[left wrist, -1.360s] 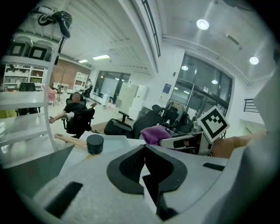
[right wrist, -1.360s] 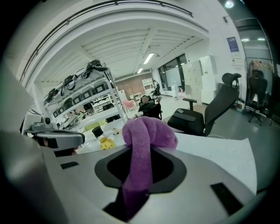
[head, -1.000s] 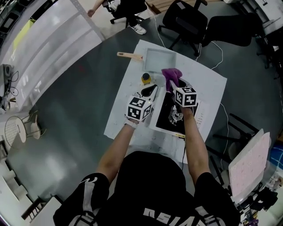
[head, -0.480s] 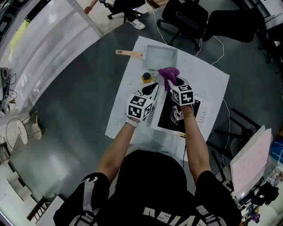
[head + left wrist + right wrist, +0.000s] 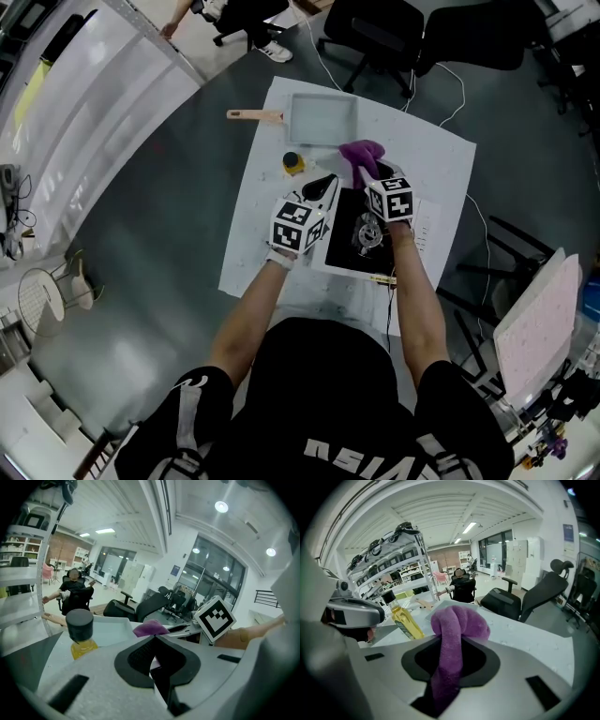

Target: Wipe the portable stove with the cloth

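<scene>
Head view: the portable stove [image 5: 349, 255] sits on a white sheet [image 5: 253, 246] on the table [image 5: 159, 234]. At its far edge, the right claw [image 5: 369, 172] holds the purple cloth [image 5: 361, 152]. Left gripper view: the left claw [image 5: 153, 639] is closed and empty, near a yellow bottle [image 5: 80, 637]. Right gripper view: the jaws pinch the cloth.

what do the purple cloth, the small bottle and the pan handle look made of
Cloth: soft fuzzy fabric, perhaps terry or microfibre; matte nap, folds limply.
Bottle: clear plastic or glass, yellow liquid shows through; matte black cap, likely plastic.
Pan handle: pale tan, looks like wood, too small to be sure.
</scene>
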Available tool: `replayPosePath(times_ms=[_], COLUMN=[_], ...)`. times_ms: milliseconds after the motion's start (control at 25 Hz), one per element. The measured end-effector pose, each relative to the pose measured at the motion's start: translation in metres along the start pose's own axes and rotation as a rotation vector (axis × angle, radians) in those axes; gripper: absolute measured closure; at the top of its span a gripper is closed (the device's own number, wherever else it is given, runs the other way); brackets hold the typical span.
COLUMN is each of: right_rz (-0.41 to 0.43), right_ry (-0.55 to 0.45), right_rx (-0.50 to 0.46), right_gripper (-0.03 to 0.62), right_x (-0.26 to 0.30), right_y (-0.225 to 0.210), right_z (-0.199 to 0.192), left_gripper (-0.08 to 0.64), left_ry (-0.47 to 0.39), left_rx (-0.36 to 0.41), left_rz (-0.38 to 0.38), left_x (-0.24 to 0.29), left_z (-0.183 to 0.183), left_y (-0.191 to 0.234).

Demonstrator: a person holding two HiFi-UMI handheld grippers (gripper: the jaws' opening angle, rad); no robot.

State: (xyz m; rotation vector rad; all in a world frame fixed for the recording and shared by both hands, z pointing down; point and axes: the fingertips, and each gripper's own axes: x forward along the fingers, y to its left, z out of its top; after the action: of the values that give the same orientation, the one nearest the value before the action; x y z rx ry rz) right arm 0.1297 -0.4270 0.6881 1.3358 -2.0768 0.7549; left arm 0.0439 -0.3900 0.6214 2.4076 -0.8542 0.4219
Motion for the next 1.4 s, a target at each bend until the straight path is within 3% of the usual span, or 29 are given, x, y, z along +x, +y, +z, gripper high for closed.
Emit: replayPosePath(times_ms=[1400], right_rz=[-0.094], right_ry=[-0.062], right_rx=[0.136], right_gripper=[0.502], right_x=[-0.097], right_y=[-0.139], right_z=[-0.067], left_gripper=[0.554], left_ry=[0.049], left_rx=[0.057], left_rz=[-0.014], left_x=[0.058], left_z=[-0.02], left_y=[-0.13])
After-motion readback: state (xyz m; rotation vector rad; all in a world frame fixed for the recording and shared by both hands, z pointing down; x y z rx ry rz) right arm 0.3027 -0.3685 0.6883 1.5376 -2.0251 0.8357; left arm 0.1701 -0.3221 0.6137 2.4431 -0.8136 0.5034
